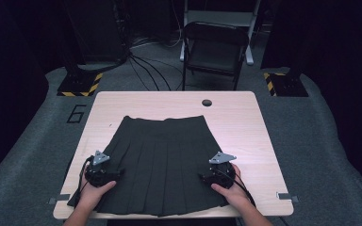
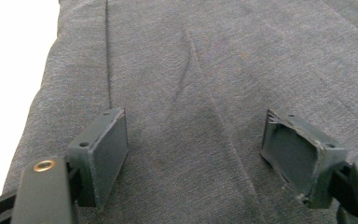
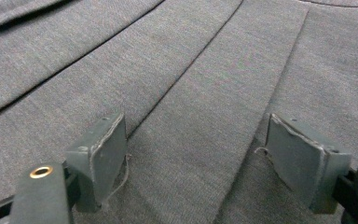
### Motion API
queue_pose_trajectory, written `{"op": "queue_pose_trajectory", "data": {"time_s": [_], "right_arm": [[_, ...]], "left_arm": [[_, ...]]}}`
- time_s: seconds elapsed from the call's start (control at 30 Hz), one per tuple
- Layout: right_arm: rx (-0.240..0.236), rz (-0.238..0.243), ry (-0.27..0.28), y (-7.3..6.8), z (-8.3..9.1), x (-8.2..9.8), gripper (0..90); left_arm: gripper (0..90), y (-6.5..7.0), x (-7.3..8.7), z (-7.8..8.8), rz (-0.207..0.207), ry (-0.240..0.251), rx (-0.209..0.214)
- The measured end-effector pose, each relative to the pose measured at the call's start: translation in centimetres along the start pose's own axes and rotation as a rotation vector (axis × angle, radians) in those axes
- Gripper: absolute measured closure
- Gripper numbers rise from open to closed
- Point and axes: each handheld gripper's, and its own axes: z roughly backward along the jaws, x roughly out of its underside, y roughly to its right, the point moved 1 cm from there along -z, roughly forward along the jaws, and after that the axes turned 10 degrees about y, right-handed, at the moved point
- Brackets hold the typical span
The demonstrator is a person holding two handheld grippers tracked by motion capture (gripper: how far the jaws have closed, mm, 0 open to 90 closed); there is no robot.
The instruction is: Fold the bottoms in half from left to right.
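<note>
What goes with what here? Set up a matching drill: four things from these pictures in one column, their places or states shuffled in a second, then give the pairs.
Things:
1. skirt
2. left gripper
3. folding chair
4. round hole

Places or states:
A. near the table's far edge
B. open over the skirt's left side
C. spread flat, pleated
D. on the floor beyond the table

Pairs: 1-C, 2-B, 3-D, 4-A

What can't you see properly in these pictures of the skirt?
- High view: the skirt's near hem corners are covered by the person's hands and each hand-held gripper, left and right.
- High view: the skirt's underside is hidden by its own cloth.
- Both gripper views: picture edges cut the skirt off; waistband unseen.
</note>
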Motion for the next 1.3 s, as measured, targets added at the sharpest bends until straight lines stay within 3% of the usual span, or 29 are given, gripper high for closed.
{"op": "queue_pose_trajectory", "data": {"time_s": [0.27, 0.47, 0.67, 1.1, 1.3], "right_arm": [[-0.004, 0.015, 0.000, 0.11, 0.03, 0.02, 20.2], [0.005, -0.007, 0.012, 0.00, -0.09, 0.02, 20.0], [-0.003, 0.003, -0.004, 0.06, -0.01, -0.02, 20.0], [-0.001, 0.005, 0.000, 0.06, 0.01, -0.01, 19.9], [0.000, 0.007, 0.001, 0.06, 0.00, -0.01, 19.9]], "left_arm": [[21.0, 0.01, -0.03, 0.04, 0.001, -0.006, 0.005], [21.6, 0.05, -0.01, 0.04, 0.004, -0.003, -0.002], [22.4, 0.20, 0.00, -0.02, 0.019, 0.008, -0.023], [20.0, 0.35, -0.33, -0.19, 0.018, -0.023, -0.029], [21.4, 0.32, -0.85, -0.40, 0.049, -0.046, -0.038]]}}
